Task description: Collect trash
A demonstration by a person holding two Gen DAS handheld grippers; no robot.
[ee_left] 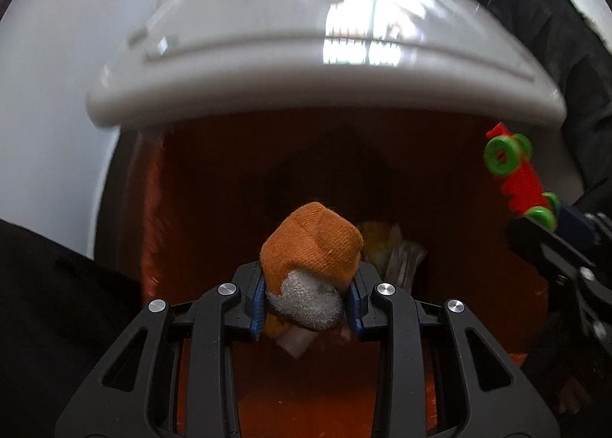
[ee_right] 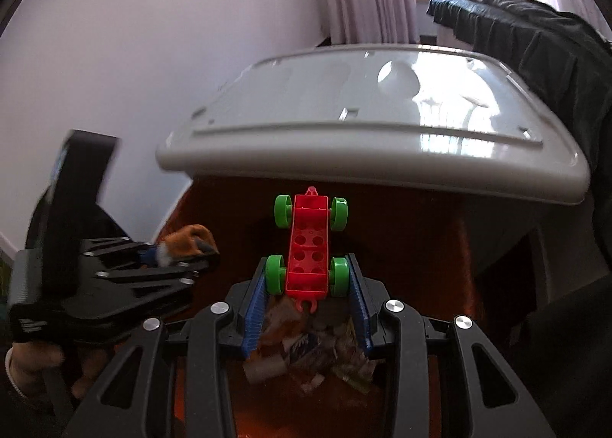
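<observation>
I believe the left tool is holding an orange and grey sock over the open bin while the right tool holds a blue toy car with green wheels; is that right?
One detail is wrong: the toy car in the right tool is red, not blue, as the right wrist view shows. The rest stands: its wheels are green, and the left tool holds the orange and grey sock over the open bin.

The open waste bin's inside wall [ee_left: 214, 178] is deep orange-red, darkening towards its far side, and its raised plastic lid [ee_right: 367, 124] is glossy pale grey with white window reflections. The rolled knit sock [ee_left: 311, 243] is rust orange with a speckled grey toe. The plastic toy car base [ee_right: 309, 247] is bright red with four lime-green wheels. Both grippers are matte black with ribbed blue pads [ee_right: 254, 317] and silver rivets. The crumpled wrappers [ee_right: 317, 357] at the bin's bottom are whitish, yellow and blue.
</observation>
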